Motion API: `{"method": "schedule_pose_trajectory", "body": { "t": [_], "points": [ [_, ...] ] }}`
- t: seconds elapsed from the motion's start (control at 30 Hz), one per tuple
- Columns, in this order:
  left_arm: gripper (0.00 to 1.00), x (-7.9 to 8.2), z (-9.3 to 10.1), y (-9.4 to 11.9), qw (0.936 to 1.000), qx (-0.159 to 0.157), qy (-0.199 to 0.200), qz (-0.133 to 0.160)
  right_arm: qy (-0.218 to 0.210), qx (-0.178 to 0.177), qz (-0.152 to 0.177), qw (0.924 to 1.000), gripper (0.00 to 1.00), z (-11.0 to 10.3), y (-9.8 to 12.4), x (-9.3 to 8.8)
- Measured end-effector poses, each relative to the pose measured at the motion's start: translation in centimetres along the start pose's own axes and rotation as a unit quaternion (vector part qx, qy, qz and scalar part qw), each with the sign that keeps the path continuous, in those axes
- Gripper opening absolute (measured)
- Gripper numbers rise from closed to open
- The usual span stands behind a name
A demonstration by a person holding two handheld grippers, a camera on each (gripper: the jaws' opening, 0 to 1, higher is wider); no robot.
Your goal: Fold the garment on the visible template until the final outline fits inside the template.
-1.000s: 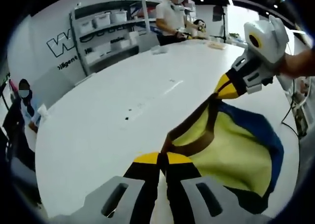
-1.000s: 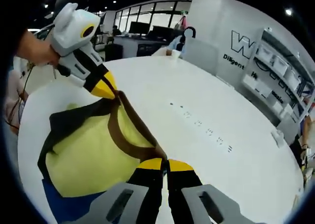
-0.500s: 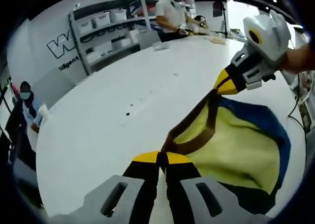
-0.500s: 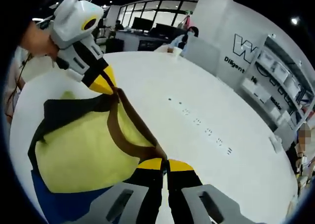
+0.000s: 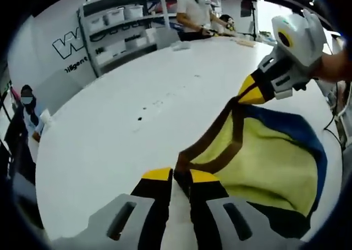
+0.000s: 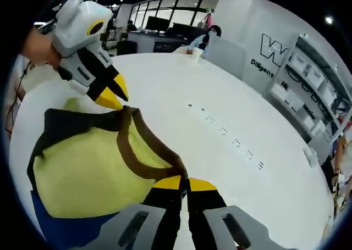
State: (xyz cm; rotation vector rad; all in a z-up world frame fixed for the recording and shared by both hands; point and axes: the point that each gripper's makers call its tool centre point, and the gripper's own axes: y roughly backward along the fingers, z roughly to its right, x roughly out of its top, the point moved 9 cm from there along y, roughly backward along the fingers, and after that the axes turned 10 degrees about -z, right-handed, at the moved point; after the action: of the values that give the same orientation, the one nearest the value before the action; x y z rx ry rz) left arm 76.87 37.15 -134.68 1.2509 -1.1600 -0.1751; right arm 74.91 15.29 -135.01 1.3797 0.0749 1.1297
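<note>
A yellow garment (image 5: 264, 156) with a brown neck band and a blue underside lies on the white round table (image 5: 121, 140). In the left gripper view my left gripper (image 5: 177, 176) stands open, the brown band just ahead of its tips. My right gripper (image 5: 252, 92) comes in from the right, shut on the garment's far edge. In the right gripper view the garment (image 6: 82, 167) spreads to the left. My right gripper (image 6: 184, 183) is shut on the brown band. The left gripper (image 6: 113, 93) hovers open just above the garment's far corner, apart from it.
A row of small dark marks (image 6: 225, 132) runs across the bare table top (image 6: 264, 206); the same marks (image 5: 142, 118) lie left of the garment. Shelves with bins (image 5: 115, 25) and a standing person (image 5: 195, 11) are beyond the table. A seated person (image 5: 25, 112) is at the left.
My left gripper has opened and let go of the garment's corner, which has dropped to the table. The right gripper keeps its hold on the band.
</note>
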Motion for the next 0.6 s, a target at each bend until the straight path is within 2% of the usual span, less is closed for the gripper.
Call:
{"method": "schedule_pose_trajectory", "body": {
  "t": [0.17, 0.27, 0.43, 0.6],
  "points": [
    [0.24, 0.0, 0.1, 0.0, 1.0000, -0.004, -0.001, 0.002, -0.007, 0.007, 0.004, 0.9999, 0.01, -0.3, 0.0, -0.1],
    [0.26, 0.0, 0.2, 0.2, 0.9999, -0.008, 0.008, 0.005, -0.025, 0.012, 0.016, 0.9995, 0.07, -0.3, 0.3, 0.0],
    [0.28, -0.2, 0.1, 0.7, 0.9998, -0.008, 0.015, 0.007, -0.046, 0.019, 0.017, 0.9986, 0.20, -0.5, 0.6, -0.2],
    [0.31, -0.1, 0.2, 1.4, 0.9997, -0.008, 0.021, 0.012, -0.060, 0.022, 0.021, 0.9977, 0.22, -0.8, 1.2, -0.4]
  ]
}}
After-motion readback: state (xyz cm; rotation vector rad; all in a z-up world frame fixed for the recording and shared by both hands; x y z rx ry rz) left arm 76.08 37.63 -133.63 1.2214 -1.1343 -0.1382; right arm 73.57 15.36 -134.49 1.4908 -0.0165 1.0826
